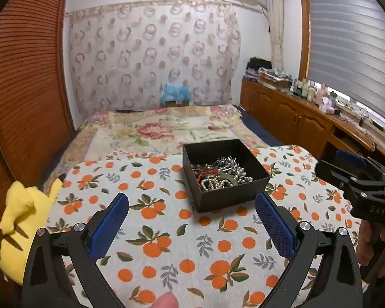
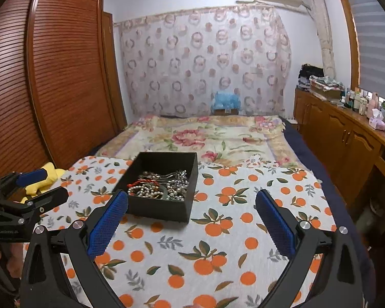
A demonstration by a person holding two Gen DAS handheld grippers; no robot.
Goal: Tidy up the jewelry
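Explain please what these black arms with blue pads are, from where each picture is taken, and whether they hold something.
No robot: a person holds one clamp-like tool in each hand, with a camera on each. One picture looks along the left tool, the other along the right tool. Both stand open and hold nothing. On the orange-print cloth sits an open black box filled with tangled jewelry: pearls, chains. A yellow plush toy lies at the cloth's left edge. A bed is behind.
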